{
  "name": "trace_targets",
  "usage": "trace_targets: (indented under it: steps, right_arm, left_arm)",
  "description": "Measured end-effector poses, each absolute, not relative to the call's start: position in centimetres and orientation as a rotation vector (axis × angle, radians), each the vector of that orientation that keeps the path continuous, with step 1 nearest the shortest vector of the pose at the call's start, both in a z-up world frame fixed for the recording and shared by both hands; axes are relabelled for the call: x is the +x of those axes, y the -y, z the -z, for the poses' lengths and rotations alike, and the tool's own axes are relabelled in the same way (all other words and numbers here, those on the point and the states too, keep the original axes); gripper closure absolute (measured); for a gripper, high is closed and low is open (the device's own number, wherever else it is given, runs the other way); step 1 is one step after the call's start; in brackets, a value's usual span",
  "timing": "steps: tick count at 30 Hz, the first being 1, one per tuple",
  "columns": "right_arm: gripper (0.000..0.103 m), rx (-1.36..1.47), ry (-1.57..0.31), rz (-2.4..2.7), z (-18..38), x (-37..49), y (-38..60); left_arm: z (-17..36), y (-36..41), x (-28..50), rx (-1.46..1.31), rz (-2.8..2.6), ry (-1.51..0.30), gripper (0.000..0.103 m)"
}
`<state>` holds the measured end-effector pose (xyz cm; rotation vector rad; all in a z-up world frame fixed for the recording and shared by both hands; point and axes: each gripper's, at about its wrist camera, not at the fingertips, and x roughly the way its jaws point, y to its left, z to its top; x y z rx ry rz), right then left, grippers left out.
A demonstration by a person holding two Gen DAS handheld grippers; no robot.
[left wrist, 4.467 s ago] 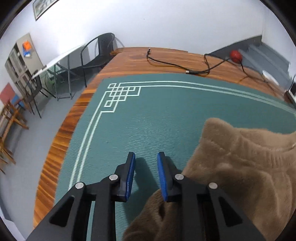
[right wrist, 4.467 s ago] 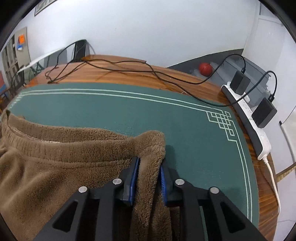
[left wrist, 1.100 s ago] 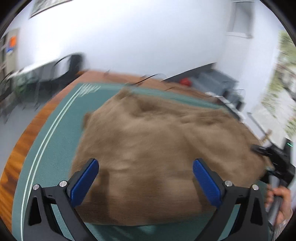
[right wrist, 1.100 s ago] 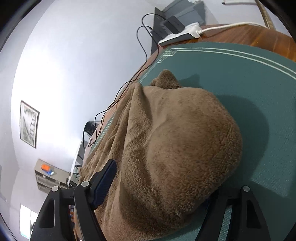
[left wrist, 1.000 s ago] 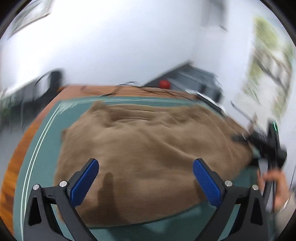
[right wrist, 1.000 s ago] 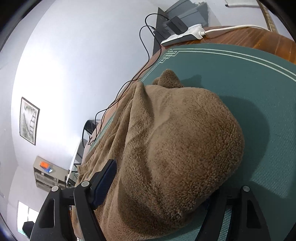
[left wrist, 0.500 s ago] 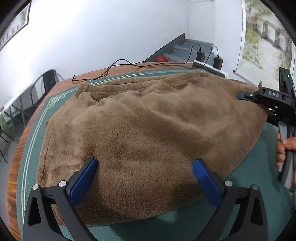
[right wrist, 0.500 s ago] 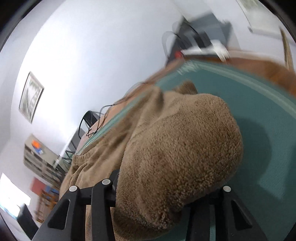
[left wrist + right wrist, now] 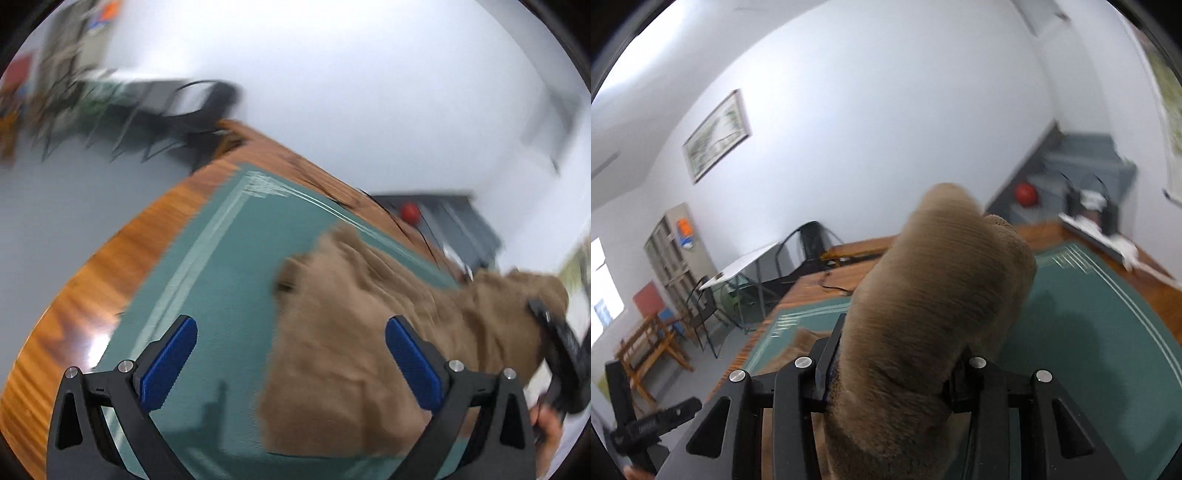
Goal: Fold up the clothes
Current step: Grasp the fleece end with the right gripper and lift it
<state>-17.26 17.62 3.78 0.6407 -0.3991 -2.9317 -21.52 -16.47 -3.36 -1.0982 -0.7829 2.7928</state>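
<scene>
A brown fleece garment (image 9: pixel 354 332) lies on the green mat (image 9: pixel 229 288), its right end lifted. My left gripper (image 9: pixel 291 365) is open and empty, above the garment's near left edge. My right gripper (image 9: pixel 894 373) is shut on a thick bunch of the brown fleece (image 9: pixel 934 302) and holds it up off the mat; the bunch hides the fingertips. The right gripper also shows at the right edge of the left wrist view (image 9: pixel 557 347), with the fleece draped over it.
The mat lies on a wooden table (image 9: pixel 110 266) whose left edge is close. Black cables (image 9: pixel 399 218) and a power strip (image 9: pixel 1108 240) lie along the far side. Chairs (image 9: pixel 705 306) and a side table stand on the floor to the left. A red ball (image 9: pixel 1025 194) sits by the far wall.
My right gripper has closed on the fleece and lifted its end up and leftward. My left gripper, still open, has swung left, so the garment now sits to its right.
</scene>
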Motion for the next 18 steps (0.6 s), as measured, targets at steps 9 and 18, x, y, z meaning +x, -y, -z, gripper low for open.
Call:
trace_targets:
  steps: [9, 18]
  right_arm:
    - [0.060, 0.571, -0.085, 2.719, -4.3, -17.3, -3.3]
    - [0.048, 0.774, -0.392, 2.392, 3.4, -15.7, 3.7]
  left_arm:
    - [4.4, 21.5, -21.3, -1.147, -2.831, 1.021, 0.001]
    - [5.1, 22.7, -21.6, -1.157, -2.796, 1.106, 0.001]
